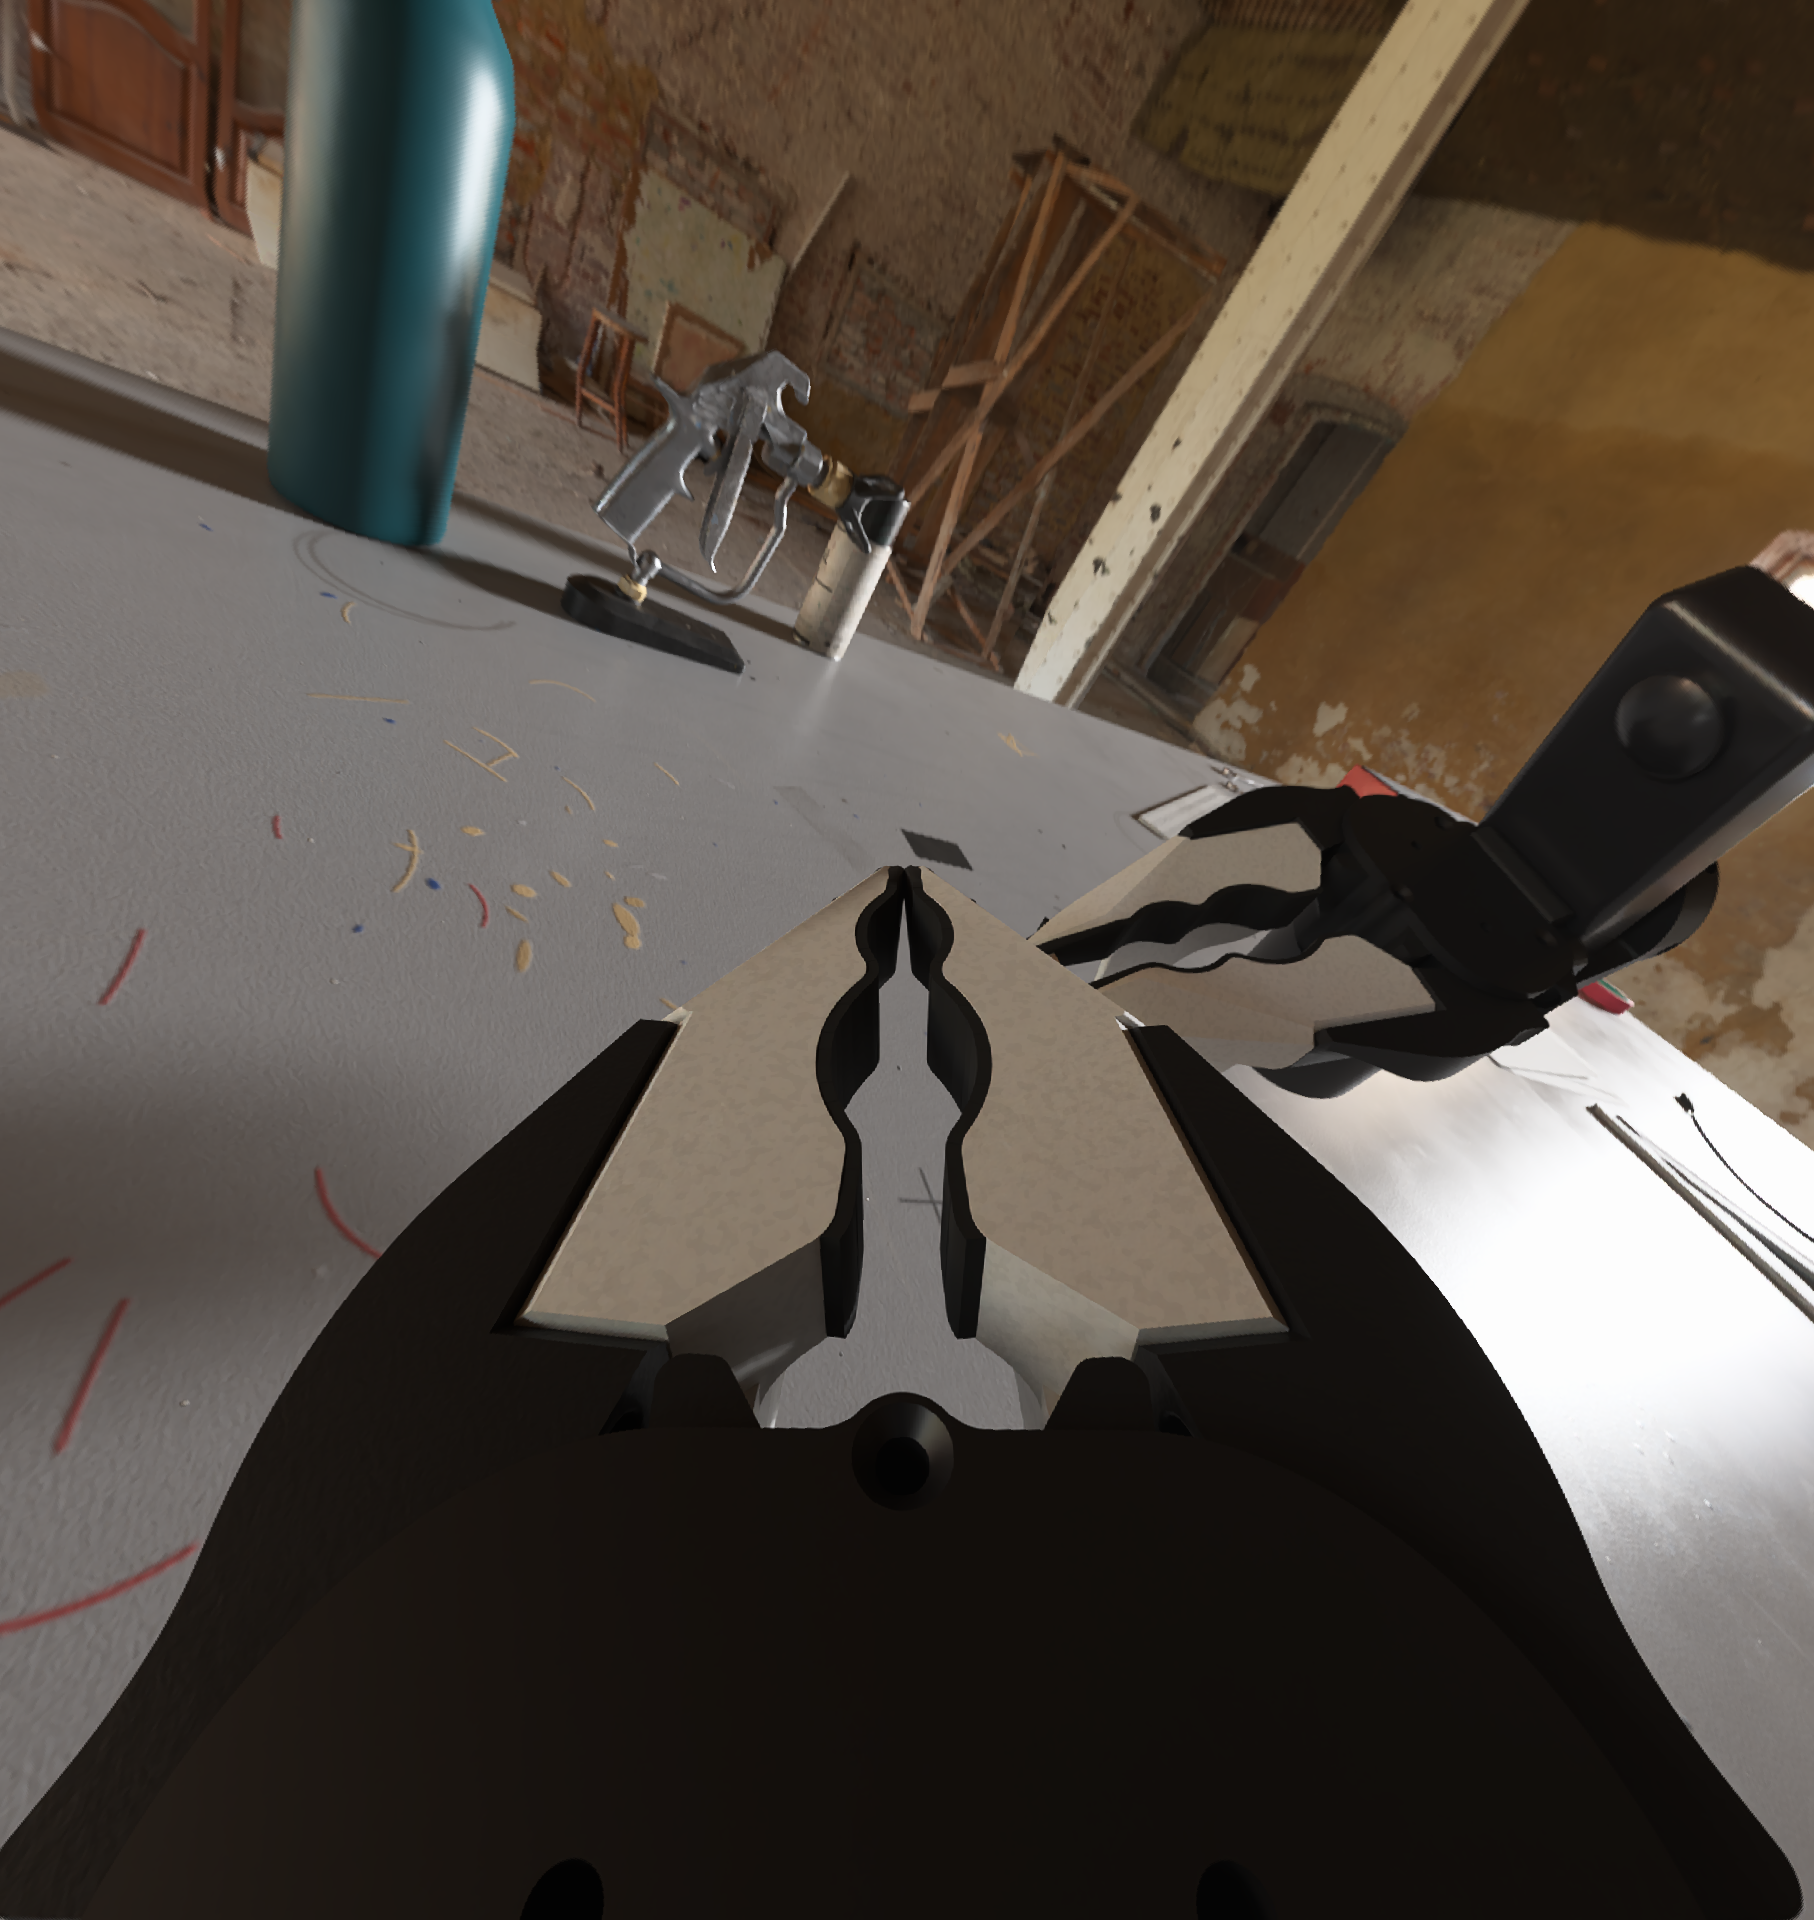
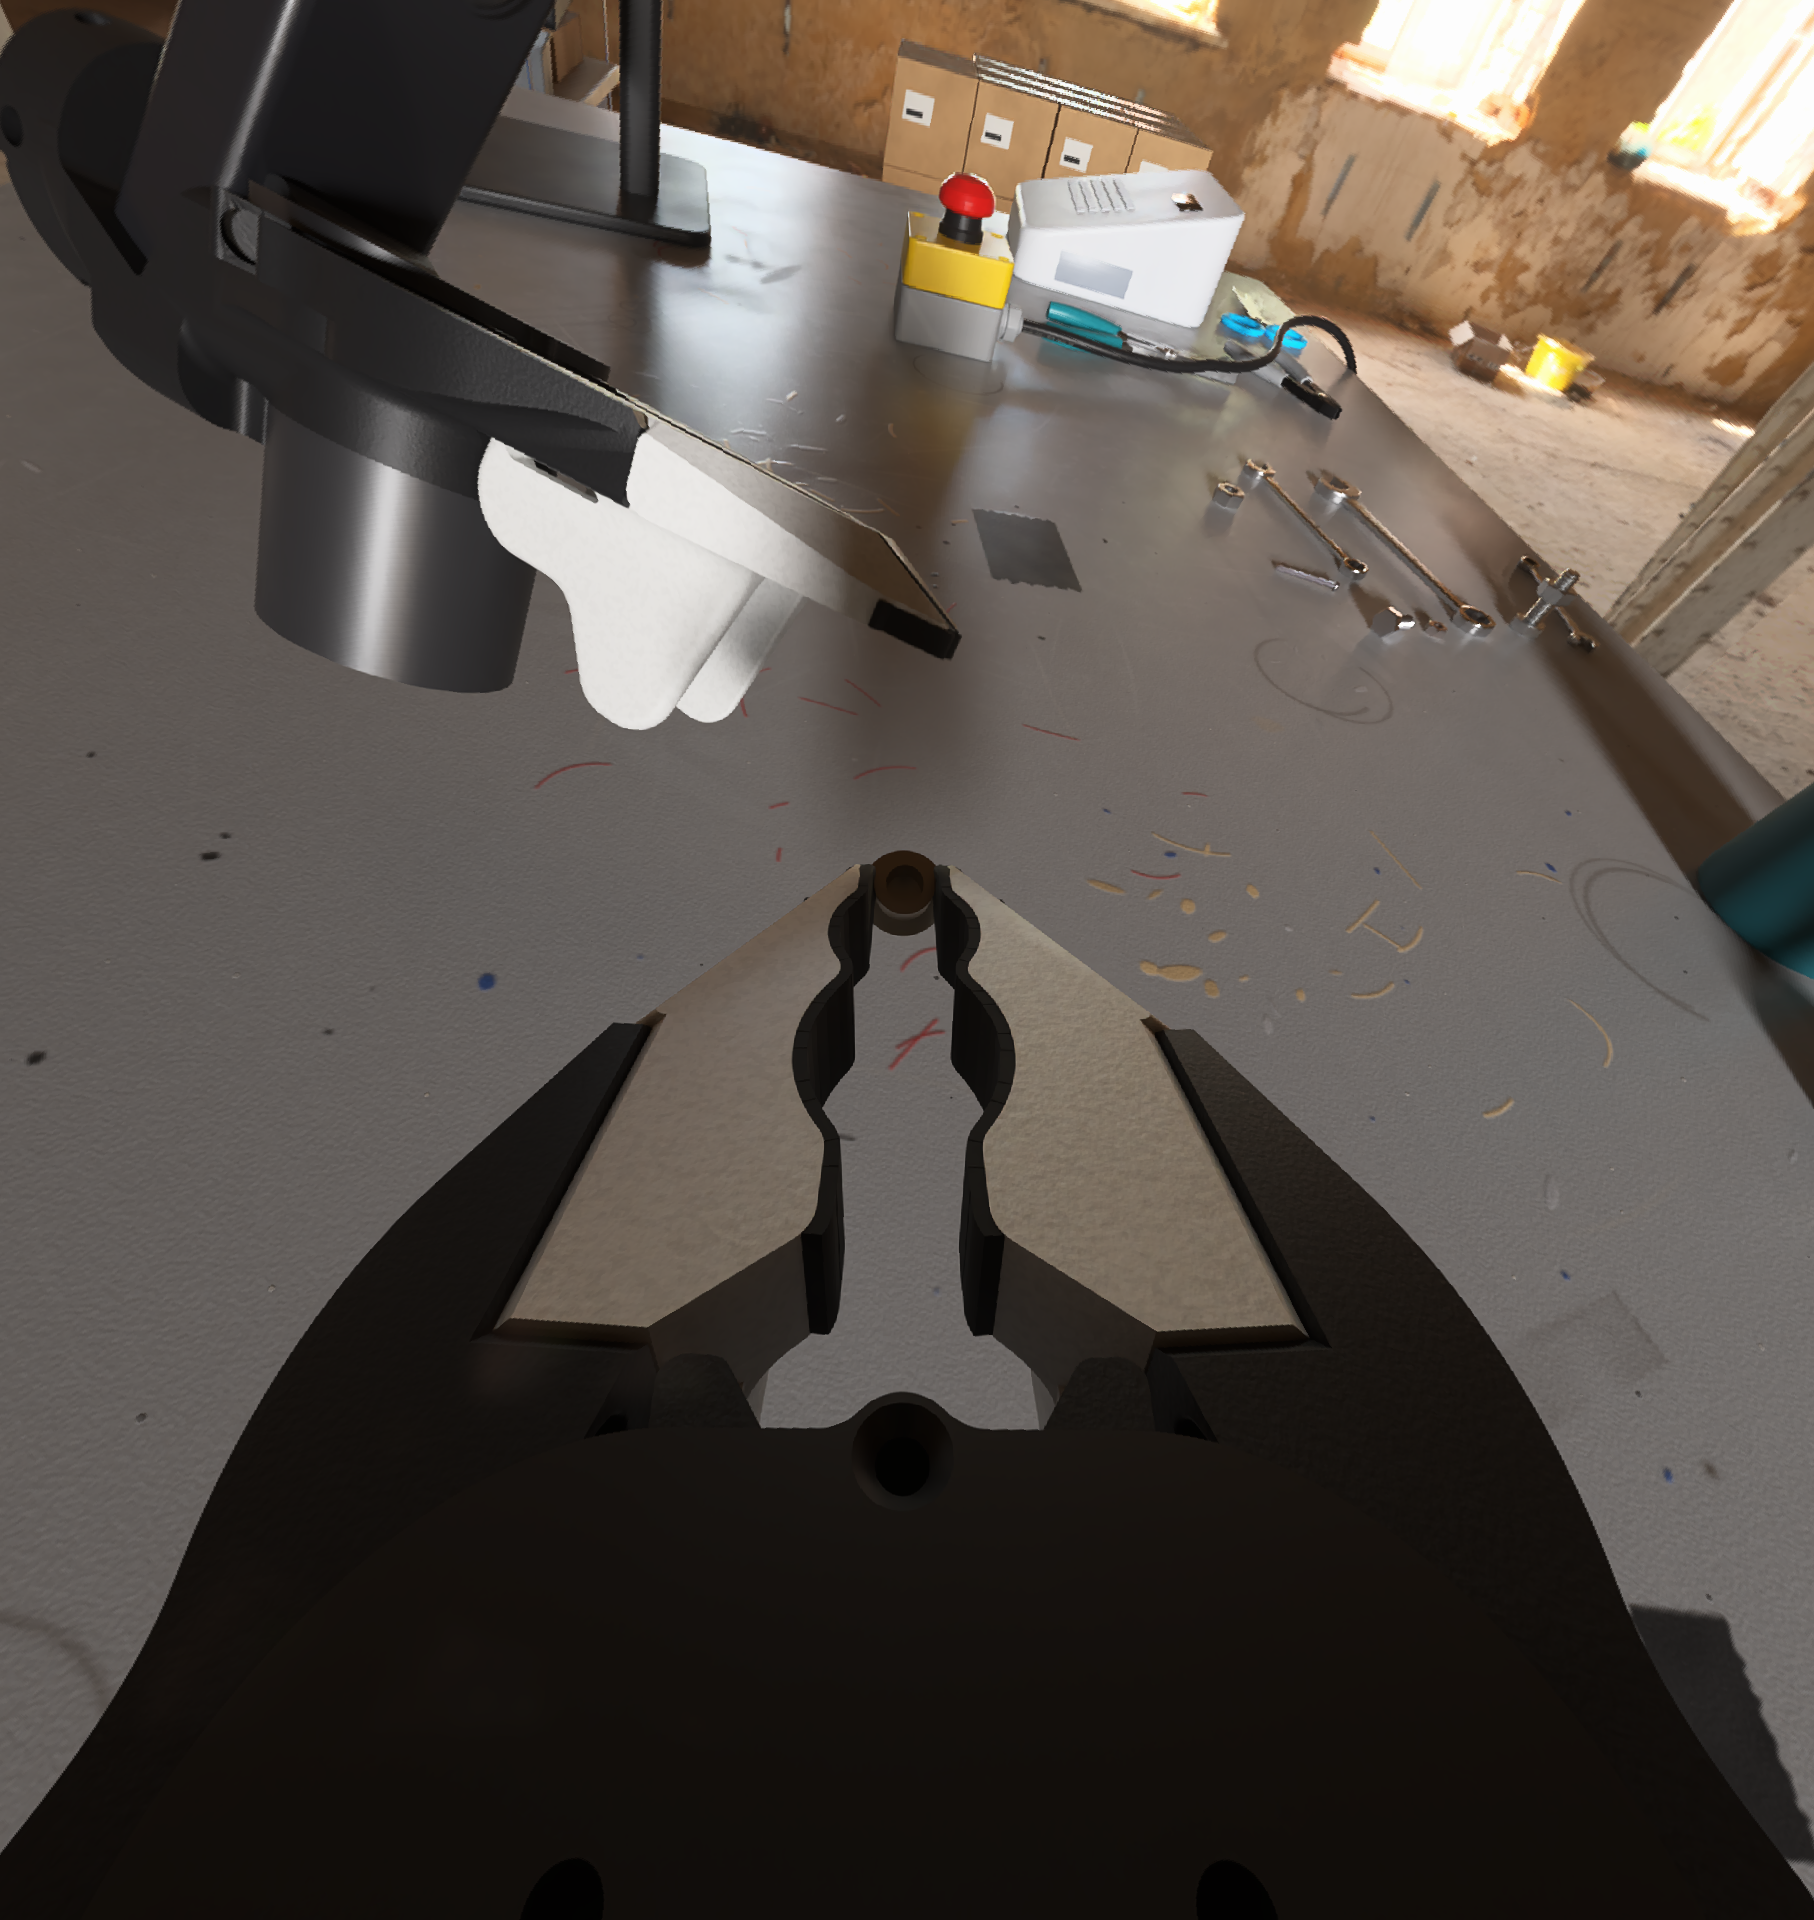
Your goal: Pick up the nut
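A small brown nut [image 2: 903, 885] sits clamped between the fingertips of my right gripper [image 2: 903, 894], over the grey table [image 2: 363, 935]. I cannot tell whether it touches the table. My left gripper [image 1: 905, 883] is shut with its tips together and holds nothing, just above the table. The two grippers are close together: the right gripper [image 1: 1064, 940] shows just to the right of my left fingertips, and the left gripper [image 2: 918, 623] shows at the upper left of the right wrist view. The nut is hidden in the left wrist view.
A tall teal bottle [image 1: 383, 270], a metal spray gun [image 1: 716, 478] on a black base and a white can [image 1: 846, 582] stand at the far edge. A yellow box with a red button [image 2: 955, 270], a white device [image 2: 1126, 244] and several wrenches [image 2: 1381, 540] lie farther off.
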`<move>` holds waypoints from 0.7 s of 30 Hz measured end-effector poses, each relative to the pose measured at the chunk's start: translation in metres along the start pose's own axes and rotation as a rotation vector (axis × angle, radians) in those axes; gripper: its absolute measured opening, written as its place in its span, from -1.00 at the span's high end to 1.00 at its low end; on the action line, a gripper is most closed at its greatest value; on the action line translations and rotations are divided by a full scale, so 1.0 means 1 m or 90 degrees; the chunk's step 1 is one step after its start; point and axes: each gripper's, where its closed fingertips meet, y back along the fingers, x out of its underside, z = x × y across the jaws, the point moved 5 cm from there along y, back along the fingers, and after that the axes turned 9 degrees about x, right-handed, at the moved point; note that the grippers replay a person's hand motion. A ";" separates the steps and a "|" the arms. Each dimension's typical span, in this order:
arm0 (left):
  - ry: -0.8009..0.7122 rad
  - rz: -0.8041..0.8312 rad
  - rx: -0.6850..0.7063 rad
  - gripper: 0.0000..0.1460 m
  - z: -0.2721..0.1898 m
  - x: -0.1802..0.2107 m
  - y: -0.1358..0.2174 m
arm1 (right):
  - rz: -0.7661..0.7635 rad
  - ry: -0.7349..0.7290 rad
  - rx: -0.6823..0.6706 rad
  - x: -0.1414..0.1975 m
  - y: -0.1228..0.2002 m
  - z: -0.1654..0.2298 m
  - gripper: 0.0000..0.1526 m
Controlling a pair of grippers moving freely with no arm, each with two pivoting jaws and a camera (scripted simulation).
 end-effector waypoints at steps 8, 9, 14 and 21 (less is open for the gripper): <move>-0.001 -0.048 -0.013 0.98 0.002 -0.008 0.008 | -0.025 0.021 0.009 0.000 -0.004 0.000 0.86; 0.007 -0.071 -0.013 0.97 0.003 -0.011 0.012 | -0.030 0.022 0.007 0.001 -0.005 0.000 0.86; 0.030 -0.125 -0.008 1.00 0.005 -0.017 0.022 | -0.038 0.012 0.008 0.001 -0.016 0.003 0.86; 0.038 -0.135 -0.010 0.98 0.004 -0.016 0.025 | 0.000 0.068 0.059 0.005 -0.029 0.005 0.86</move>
